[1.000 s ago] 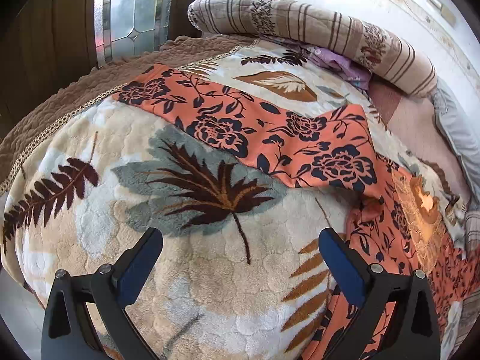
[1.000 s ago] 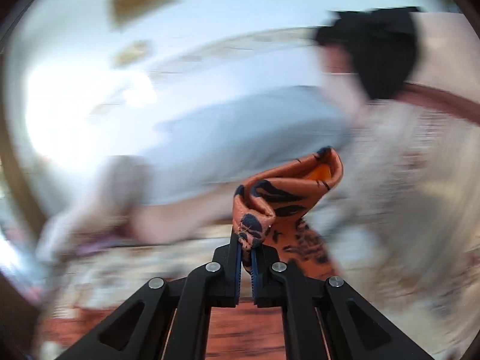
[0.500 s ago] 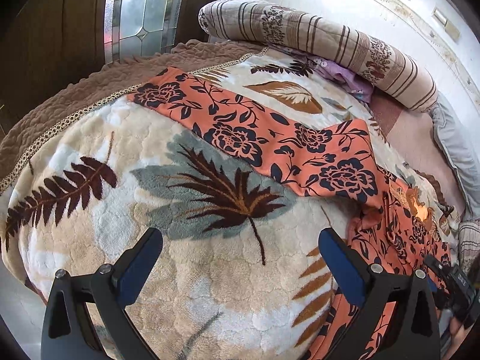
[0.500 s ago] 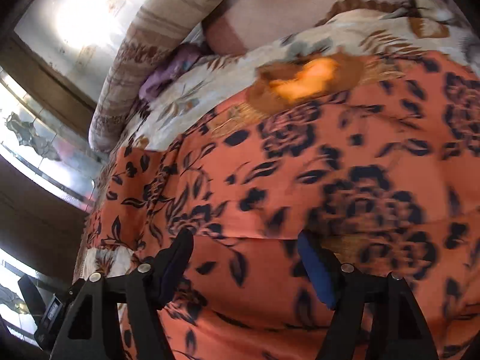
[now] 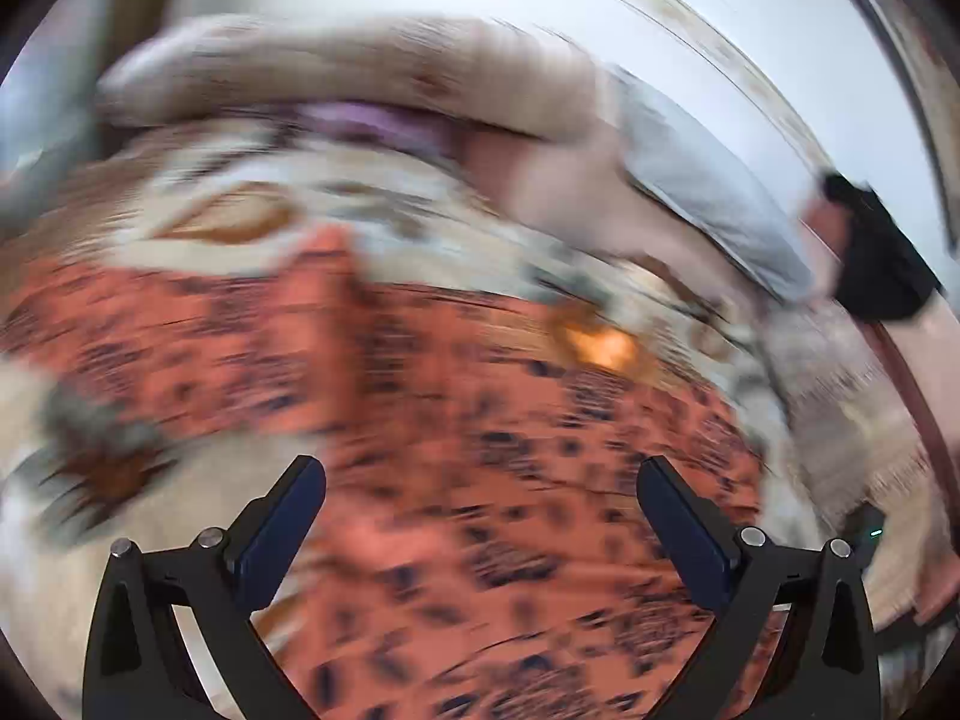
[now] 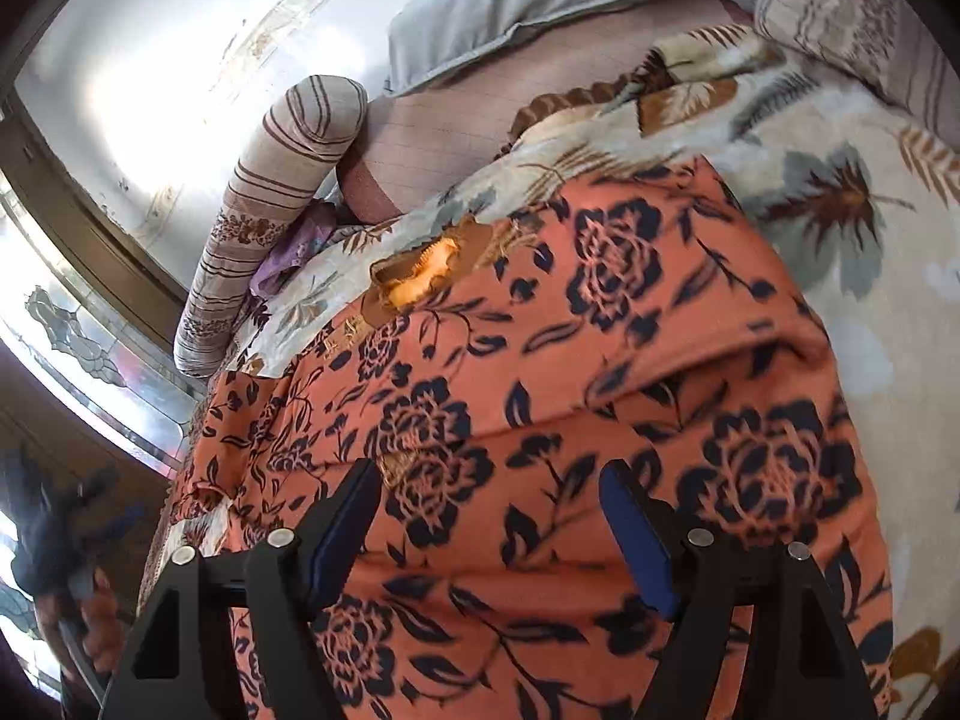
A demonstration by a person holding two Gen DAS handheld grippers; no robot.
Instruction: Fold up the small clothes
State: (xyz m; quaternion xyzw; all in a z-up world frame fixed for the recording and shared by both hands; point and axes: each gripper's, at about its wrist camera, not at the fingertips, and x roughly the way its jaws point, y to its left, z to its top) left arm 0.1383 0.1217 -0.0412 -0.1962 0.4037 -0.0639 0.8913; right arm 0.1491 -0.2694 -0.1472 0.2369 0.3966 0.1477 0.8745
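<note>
An orange garment with dark blue flowers (image 6: 600,420) lies spread on a leaf-print blanket (image 6: 840,192) on the bed. A fold runs across its middle. My right gripper (image 6: 489,516) is open and empty, just above the garment's near part. The left wrist view is heavily blurred by motion. In it my left gripper (image 5: 480,516) is open and empty over the same orange garment (image 5: 480,420). An orange-yellow patch (image 6: 420,276) shows at the garment's far edge, and also in the left wrist view (image 5: 600,348).
A striped bolster (image 6: 270,204) lies at the far left of the bed with purple cloth (image 6: 294,252) beside it. A grey pillow (image 6: 540,6) lies along the white wall. A glazed door (image 6: 78,330) stands at left. A dark object (image 5: 876,258) sits at right.
My right gripper let go of the garment, opened, and now hovers over it spread flat. My left gripper has swung fast to the right, from over the bare blanket to over the garment.
</note>
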